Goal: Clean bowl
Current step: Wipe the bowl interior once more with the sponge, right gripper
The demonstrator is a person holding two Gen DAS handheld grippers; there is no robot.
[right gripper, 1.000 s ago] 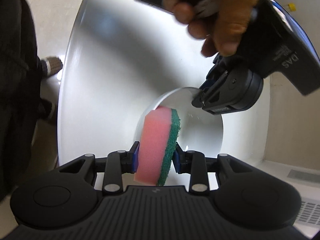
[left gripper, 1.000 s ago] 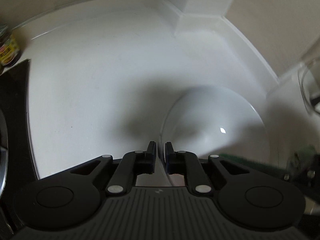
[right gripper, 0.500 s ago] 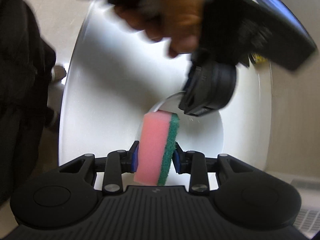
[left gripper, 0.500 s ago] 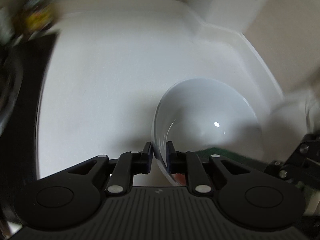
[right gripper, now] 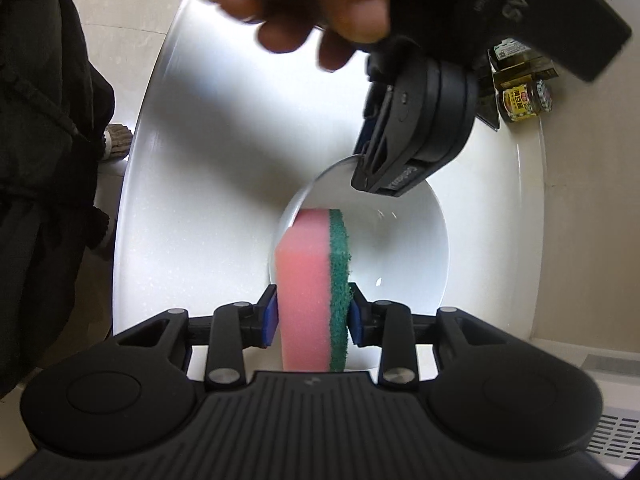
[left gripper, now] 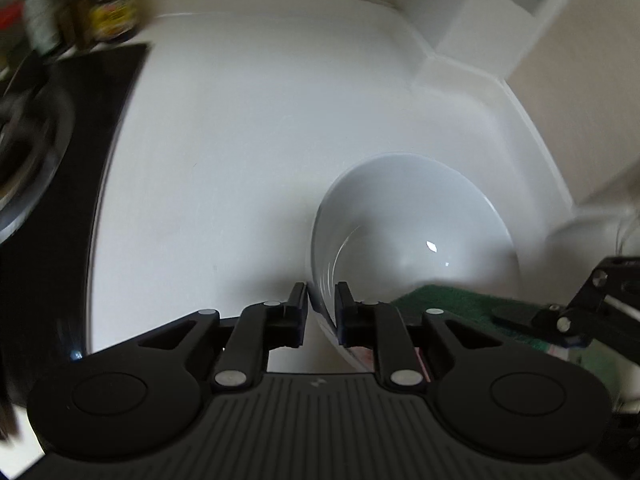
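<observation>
White counter (left gripper: 240,152), beige walls; jar (right gripper: 524,101) far right. Left gripper (left gripper: 322,308) pinches bowl (left gripper: 400,216) rim, marked "DAS"; right gripper (right gripper: 312,314) clamps sponge (right gripper: 316,280).

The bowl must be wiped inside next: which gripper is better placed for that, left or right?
Right. The right gripper already holds the sponge at the open bowl. The left gripper is shut on the bowl's rim, holding it.

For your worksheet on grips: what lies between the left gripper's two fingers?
The bowl's rim. In the left wrist view the left gripper fingers stand one outside and one inside its wall, pinching it.
</observation>
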